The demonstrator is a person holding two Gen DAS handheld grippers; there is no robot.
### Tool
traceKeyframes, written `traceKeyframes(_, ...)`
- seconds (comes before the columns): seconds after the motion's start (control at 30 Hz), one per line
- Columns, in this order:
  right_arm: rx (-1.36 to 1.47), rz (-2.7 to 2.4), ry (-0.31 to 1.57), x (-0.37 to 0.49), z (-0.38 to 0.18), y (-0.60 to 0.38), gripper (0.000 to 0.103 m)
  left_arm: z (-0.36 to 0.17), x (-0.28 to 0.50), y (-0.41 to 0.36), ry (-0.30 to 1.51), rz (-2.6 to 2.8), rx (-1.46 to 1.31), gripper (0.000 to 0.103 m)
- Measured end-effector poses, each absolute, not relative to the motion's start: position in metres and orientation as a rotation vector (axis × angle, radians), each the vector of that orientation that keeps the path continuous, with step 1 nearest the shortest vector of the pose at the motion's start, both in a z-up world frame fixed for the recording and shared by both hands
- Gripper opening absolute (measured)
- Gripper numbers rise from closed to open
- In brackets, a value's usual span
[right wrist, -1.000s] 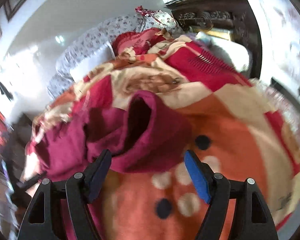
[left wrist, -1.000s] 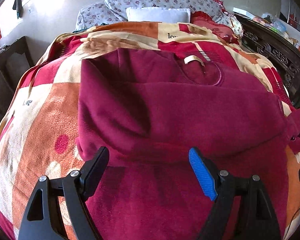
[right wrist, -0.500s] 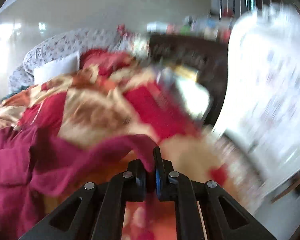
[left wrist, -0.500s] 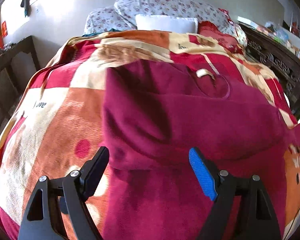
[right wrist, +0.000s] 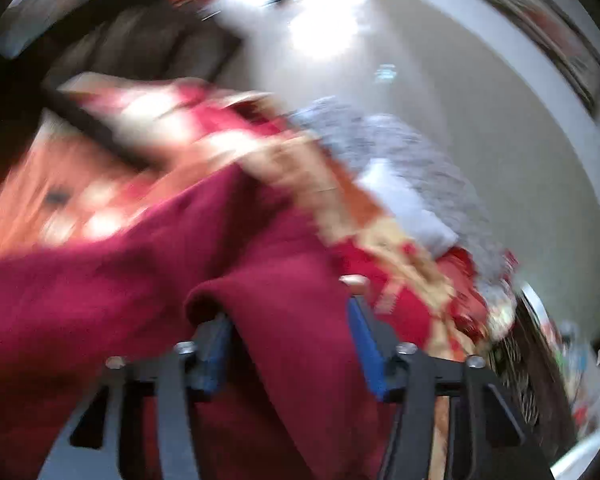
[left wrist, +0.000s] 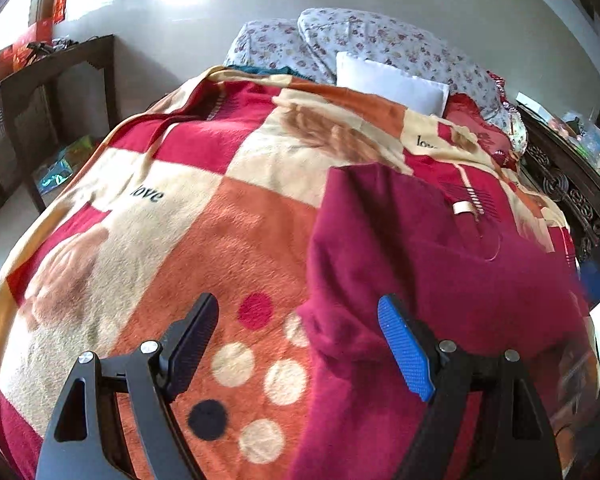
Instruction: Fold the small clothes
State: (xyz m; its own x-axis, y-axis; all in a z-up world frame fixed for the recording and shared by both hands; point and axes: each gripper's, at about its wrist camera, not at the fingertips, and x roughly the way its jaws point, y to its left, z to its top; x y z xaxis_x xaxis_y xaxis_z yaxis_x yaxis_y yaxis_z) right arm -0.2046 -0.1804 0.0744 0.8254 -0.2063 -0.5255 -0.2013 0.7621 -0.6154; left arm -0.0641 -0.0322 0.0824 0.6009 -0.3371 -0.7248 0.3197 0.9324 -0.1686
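Lying half-folded on the bed [left wrist: 204, 240], maroon garment [left wrist: 440, 264]; left tongs [left wrist: 300, 344] gape empty; right tongs [right wrist: 288, 344], just reopening, loosely straddle its fold; more folding remains.

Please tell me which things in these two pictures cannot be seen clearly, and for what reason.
- Right wrist view: all motion-blurred; whether the right gripper, jaws just opening, presses the maroon garment between them is unclear.
- Left wrist view: the garment's near part is hidden behind the open left gripper and cut by the bottom edge.
- Left wrist view: items on the dark carved furniture are too small.
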Motion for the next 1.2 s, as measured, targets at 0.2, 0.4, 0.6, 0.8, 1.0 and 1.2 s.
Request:
traceKeyframes(0.2, -0.676, 0.005, 0.666, -0.24, 0.051, -0.189, 0.075, 0.075, -0.062, -0.037, 0.852, -0.401, 0.023, 0.081)
traceKeyframes(0.4, -0.406, -0.085, 0.694, -0.274, 0.073, -0.249, 0.084, 0.068, -0.069, -0.07, 0.896, -0.532, -0.004, 0.081)
traceKeyframes(0.6, 0.102, -0.052, 0.723, -0.278, 0.079, -0.312, 0.085, 0.066, -0.098, -0.105, 0.876, -0.624, 0.094, 0.081)
traceKeyframes(0.8, 0.16, -0.078, 0.726, -0.257, 0.073, -0.308, 0.085, 0.06, -0.102, -0.087, 0.892, -0.597, 0.104, 0.081)
traceKeyframes(1.0, 0.096, -0.117, 0.693, -0.215, 0.088, -0.294, 0.085, 0.055, -0.107, -0.07, 0.895, -0.597, 0.106, 0.082)
traceKeyframes(1.2, 0.135, -0.084, 0.702, -0.222, 0.087, -0.296, 0.085, 0.07, -0.132, -0.105, 0.749, -0.67, 0.264, 0.083)
